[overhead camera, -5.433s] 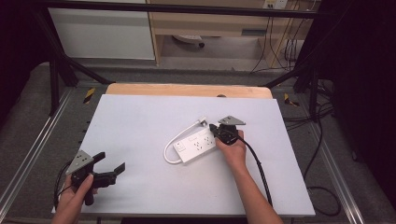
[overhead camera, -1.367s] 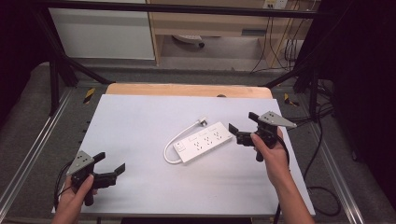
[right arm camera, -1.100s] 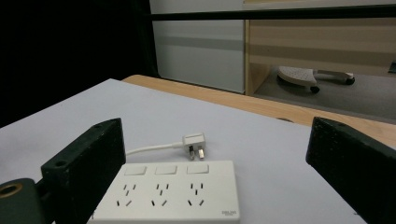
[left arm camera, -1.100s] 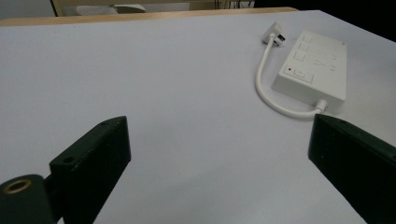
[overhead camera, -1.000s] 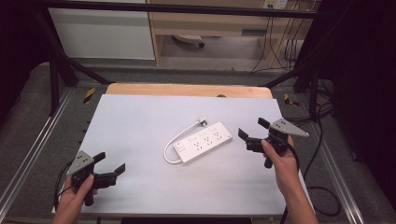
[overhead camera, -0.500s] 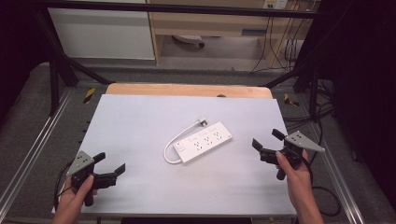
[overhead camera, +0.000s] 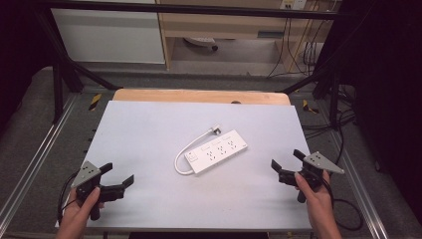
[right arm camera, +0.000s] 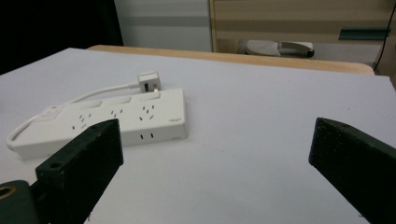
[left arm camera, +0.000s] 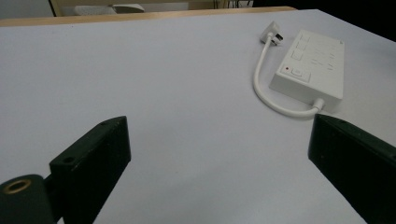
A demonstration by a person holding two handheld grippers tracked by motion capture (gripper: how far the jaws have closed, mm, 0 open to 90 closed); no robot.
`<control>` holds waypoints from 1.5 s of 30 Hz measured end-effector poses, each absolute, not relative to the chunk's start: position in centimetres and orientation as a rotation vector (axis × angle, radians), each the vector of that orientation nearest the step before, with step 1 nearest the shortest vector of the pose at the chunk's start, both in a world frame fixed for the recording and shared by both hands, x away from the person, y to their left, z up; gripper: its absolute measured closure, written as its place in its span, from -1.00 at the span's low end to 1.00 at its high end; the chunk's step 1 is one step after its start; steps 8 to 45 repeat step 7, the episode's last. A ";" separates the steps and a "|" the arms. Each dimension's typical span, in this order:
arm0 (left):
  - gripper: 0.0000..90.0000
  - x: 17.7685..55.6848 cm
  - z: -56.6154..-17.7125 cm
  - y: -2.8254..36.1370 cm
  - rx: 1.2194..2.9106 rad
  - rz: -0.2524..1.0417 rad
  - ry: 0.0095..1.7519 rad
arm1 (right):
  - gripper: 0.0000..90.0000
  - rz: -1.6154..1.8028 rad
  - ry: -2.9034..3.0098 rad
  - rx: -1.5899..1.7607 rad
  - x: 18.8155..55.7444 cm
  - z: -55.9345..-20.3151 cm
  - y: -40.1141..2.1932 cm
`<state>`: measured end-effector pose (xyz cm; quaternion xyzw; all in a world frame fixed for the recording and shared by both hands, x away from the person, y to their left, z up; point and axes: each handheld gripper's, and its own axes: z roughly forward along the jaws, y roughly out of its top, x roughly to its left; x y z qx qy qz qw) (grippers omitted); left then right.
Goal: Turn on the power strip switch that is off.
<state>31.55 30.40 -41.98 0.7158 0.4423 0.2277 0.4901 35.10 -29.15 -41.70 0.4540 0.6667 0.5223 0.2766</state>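
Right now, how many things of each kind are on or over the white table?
Power strip, white, with its short cable and plug: 1
Handheld grippers, black, both open and empty: 2, the left gripper and the right gripper
Total: 3

Power strip (overhead camera: 217, 151): you've got smooth white plastic there, a soft sheen on top.
Its cord (left arm camera: 267, 88): white, rubbery-looking, smooth.
Plug (right arm camera: 149, 80): same white plastic.
Counter (overhead camera: 149, 129): your surface is a matt, pale grey sheet, even and unmarked; bare light wood shows along the far edge.
Left tongs (overhead camera: 118, 175): your jaws are matt black, a faintly grainy plastic look.
Right tongs (overhead camera: 287, 163): same matt black; the grey plate on top looks dull.
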 end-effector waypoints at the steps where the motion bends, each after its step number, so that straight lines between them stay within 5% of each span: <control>1: -0.87 31.6 -42.0 30.4 1.739 0.553 1.074 | -0.92 1.395 1.796 1.223 35.1 -42.0 -29.1; 45: -0.87 31.5 -41.9 30.3 1.739 0.552 1.069 | -0.93 1.323 1.906 1.233 35.1 -43.9 -28.1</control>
